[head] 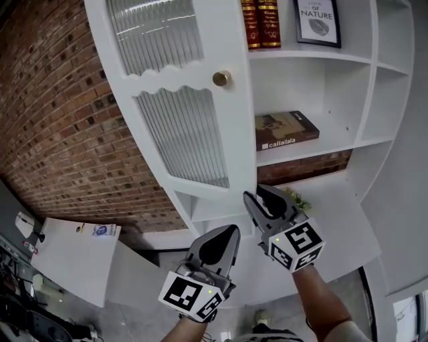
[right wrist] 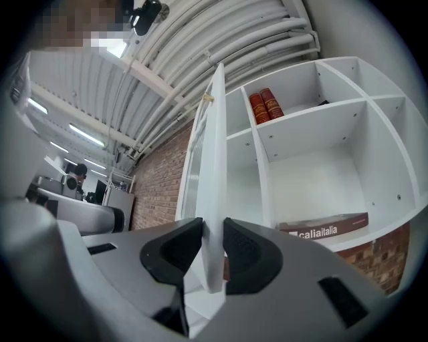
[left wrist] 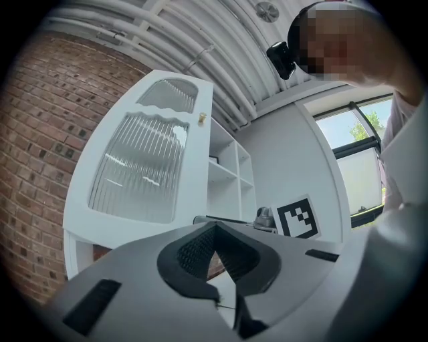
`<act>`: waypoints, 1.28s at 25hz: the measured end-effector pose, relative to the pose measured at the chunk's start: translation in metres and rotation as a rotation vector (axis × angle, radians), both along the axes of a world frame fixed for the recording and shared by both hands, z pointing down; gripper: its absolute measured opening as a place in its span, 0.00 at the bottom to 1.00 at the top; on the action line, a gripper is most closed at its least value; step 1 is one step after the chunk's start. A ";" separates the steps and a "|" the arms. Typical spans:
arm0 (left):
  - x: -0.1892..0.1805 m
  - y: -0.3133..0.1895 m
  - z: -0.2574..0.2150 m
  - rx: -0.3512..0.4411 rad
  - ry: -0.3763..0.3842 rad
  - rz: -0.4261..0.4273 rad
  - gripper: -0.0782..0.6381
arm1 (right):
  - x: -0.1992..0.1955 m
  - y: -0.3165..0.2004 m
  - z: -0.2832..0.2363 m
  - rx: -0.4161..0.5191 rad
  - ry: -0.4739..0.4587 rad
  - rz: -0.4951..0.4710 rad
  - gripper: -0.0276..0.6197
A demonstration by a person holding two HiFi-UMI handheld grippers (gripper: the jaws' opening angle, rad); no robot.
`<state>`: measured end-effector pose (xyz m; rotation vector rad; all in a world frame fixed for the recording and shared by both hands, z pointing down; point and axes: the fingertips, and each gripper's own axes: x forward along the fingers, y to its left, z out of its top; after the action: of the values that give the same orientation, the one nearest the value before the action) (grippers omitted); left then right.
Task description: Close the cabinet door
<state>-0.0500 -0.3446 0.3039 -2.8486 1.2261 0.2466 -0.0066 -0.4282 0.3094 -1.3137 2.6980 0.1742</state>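
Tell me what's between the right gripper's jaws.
The edge of the cabinet door stands between the pads of the right gripper, shown in the right gripper view.

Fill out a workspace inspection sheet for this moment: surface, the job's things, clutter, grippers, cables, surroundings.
Surface: white cabinet shelves, mostly bare.
Job's things: cabinet door stands open; ribbed glass panels, brass knob.
Clutter: two red books upright beside a framed print on the upper shelf; one book lying flat on the shelf below.
Grippers: right hand-held gripper shut on the door's free edge; left hand-held gripper shut, empty, not touching the door.
Cables: nothing seen.
Surroundings: brick wall beside the cabinet; ceiling pipes overhead.
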 end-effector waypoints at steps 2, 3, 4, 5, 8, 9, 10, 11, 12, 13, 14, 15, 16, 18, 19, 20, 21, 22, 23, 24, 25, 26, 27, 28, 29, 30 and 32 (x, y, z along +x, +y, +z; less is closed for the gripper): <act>0.005 -0.009 0.001 -0.002 0.003 -0.016 0.12 | 0.002 -0.009 0.000 0.014 0.005 0.008 0.19; 0.007 -0.013 0.001 -0.001 0.004 -0.024 0.12 | 0.004 -0.013 0.001 0.018 0.008 0.008 0.20; 0.009 -0.017 0.002 -0.001 0.006 -0.031 0.12 | 0.005 -0.018 0.002 0.022 0.011 0.007 0.20; 0.011 -0.021 0.002 -0.001 0.007 -0.039 0.12 | 0.007 -0.022 0.002 0.024 0.013 0.005 0.20; 0.016 -0.033 0.002 -0.004 0.007 -0.057 0.12 | 0.010 -0.036 0.001 0.028 0.018 0.002 0.22; 0.018 -0.036 0.002 -0.004 0.006 -0.062 0.12 | 0.011 -0.040 0.001 0.029 0.019 0.001 0.22; 0.020 -0.040 0.002 -0.005 0.006 -0.067 0.12 | 0.012 -0.044 0.001 0.031 0.020 0.000 0.22; 0.022 -0.044 0.003 -0.006 0.006 -0.071 0.12 | 0.013 -0.047 0.001 0.034 0.021 -0.001 0.23; 0.024 -0.048 0.003 -0.006 0.005 -0.074 0.12 | 0.014 -0.051 0.001 0.039 0.024 0.000 0.23; 0.026 -0.051 0.003 -0.006 0.005 -0.078 0.12 | 0.014 -0.054 0.001 0.045 0.030 0.004 0.23; 0.028 -0.054 0.004 -0.006 0.004 -0.081 0.12 | 0.015 -0.058 0.001 0.054 0.038 0.013 0.23; 0.030 -0.057 0.004 -0.006 0.003 -0.085 0.12 | 0.016 -0.061 0.000 0.062 0.048 0.024 0.24; 0.032 -0.059 0.004 -0.005 0.003 -0.088 0.12 | 0.017 -0.064 0.000 0.069 0.054 0.034 0.24; 0.034 -0.064 0.005 -0.004 0.003 -0.095 0.12 | 0.018 -0.070 0.001 0.072 0.055 0.045 0.24; 0.034 -0.066 0.005 -0.004 0.004 -0.100 0.12 | 0.018 -0.073 0.001 0.071 0.054 0.047 0.24; 0.034 -0.068 0.005 -0.004 0.005 -0.104 0.12 | 0.019 -0.076 0.001 0.070 0.054 0.050 0.25; 0.034 -0.070 0.005 -0.004 0.005 -0.109 0.12 | 0.019 -0.079 0.001 0.071 0.056 0.055 0.25; 0.034 -0.072 0.005 -0.004 0.006 -0.112 0.12 | 0.019 -0.082 0.001 0.071 0.059 0.060 0.25; 0.034 -0.073 0.005 -0.004 0.007 -0.115 0.12 | 0.020 -0.084 0.000 0.072 0.061 0.066 0.25; 0.034 -0.075 0.006 -0.005 0.007 -0.116 0.12 | 0.020 -0.086 0.000 0.073 0.063 0.072 0.25; 0.034 -0.076 0.006 -0.006 0.007 -0.118 0.12 | 0.021 -0.088 0.000 0.076 0.066 0.080 0.26; 0.034 -0.077 0.007 -0.008 0.008 -0.121 0.12 | 0.021 -0.091 0.000 0.080 0.069 0.089 0.26; 0.033 -0.078 0.007 -0.009 0.008 -0.123 0.12 | 0.021 -0.093 0.000 0.083 0.070 0.097 0.26; 0.033 -0.079 0.008 -0.011 0.009 -0.126 0.12 | 0.022 -0.095 0.000 0.084 0.069 0.103 0.26; 0.033 -0.080 0.008 -0.013 0.010 -0.128 0.12 | 0.022 -0.098 -0.001 0.085 0.067 0.108 0.26; 0.032 -0.082 0.008 -0.014 0.010 -0.131 0.12 | 0.022 -0.101 -0.001 0.085 0.065 0.111 0.26; 0.031 -0.084 0.009 -0.015 0.010 -0.135 0.12 | 0.023 -0.105 -0.001 0.084 0.063 0.117 0.26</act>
<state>-0.0188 -0.4285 0.3127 -2.7640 1.4211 0.2489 0.0160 -0.5336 0.3085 -1.4646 2.6336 0.3432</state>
